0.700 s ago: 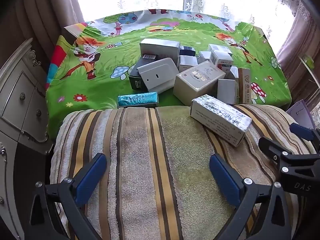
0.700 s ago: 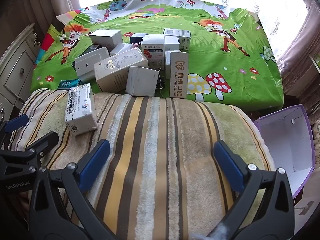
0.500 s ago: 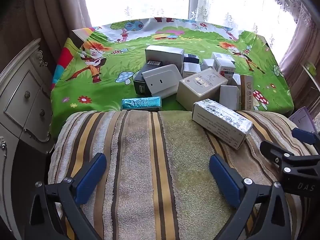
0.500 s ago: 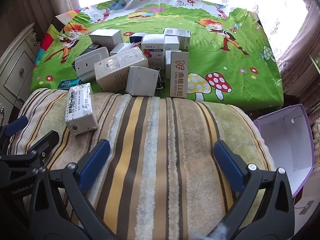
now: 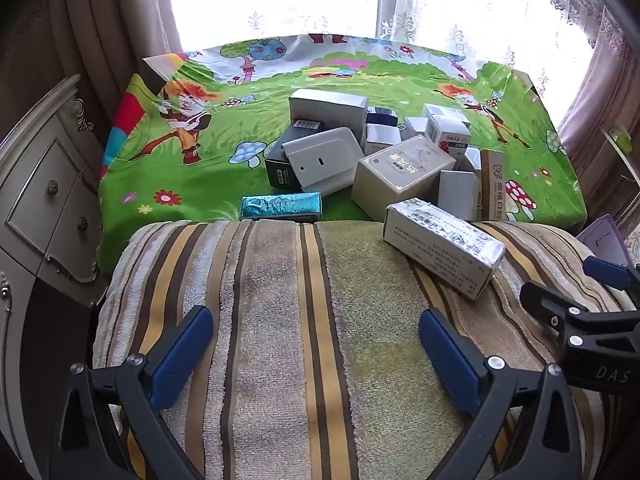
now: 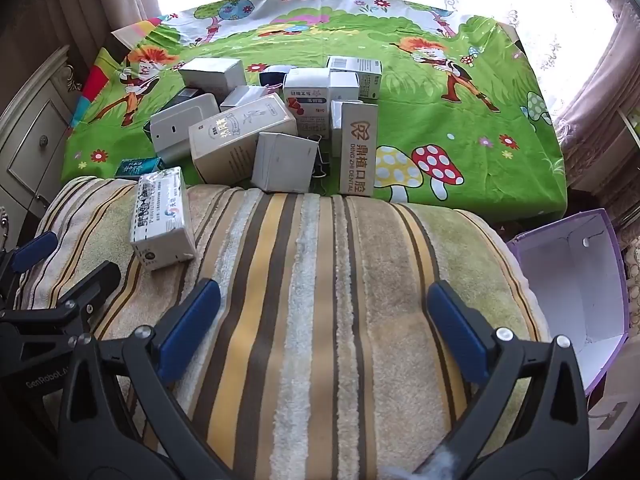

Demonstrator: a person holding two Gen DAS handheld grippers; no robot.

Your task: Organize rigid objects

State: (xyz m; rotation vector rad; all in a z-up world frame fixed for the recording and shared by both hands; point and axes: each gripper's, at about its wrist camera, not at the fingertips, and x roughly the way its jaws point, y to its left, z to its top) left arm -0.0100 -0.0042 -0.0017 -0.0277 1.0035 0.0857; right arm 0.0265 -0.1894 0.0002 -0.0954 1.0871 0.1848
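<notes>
A pile of cardboard boxes [image 5: 402, 174] lies on the green cartoon cloth [image 5: 208, 184], also seen from the right wrist [image 6: 240, 142]. One white printed medicine box [image 5: 442, 248] lies apart on the striped towel [image 5: 280, 320], at the left in the right wrist view [image 6: 162, 224]. A teal box [image 5: 280, 207] rests at the towel's far edge. A tall dental box [image 6: 358, 148] stands upright. My left gripper [image 5: 316, 354] hovers open over the towel, nothing between its blue pads. My right gripper [image 6: 322, 330] is open and empty too, to the right of the medicine box.
An open purple box [image 6: 572, 292] with a white inside stands off the towel's right end. A cream drawer cabinet [image 5: 36, 208] flanks the left side. Curtains and a bright window lie behind the cloth. Each gripper shows at the edge of the other's view.
The left wrist view has tipped up a little, so more window shows and the boxes sit lower in it. The right gripper has hardly moved. Both stay open.
</notes>
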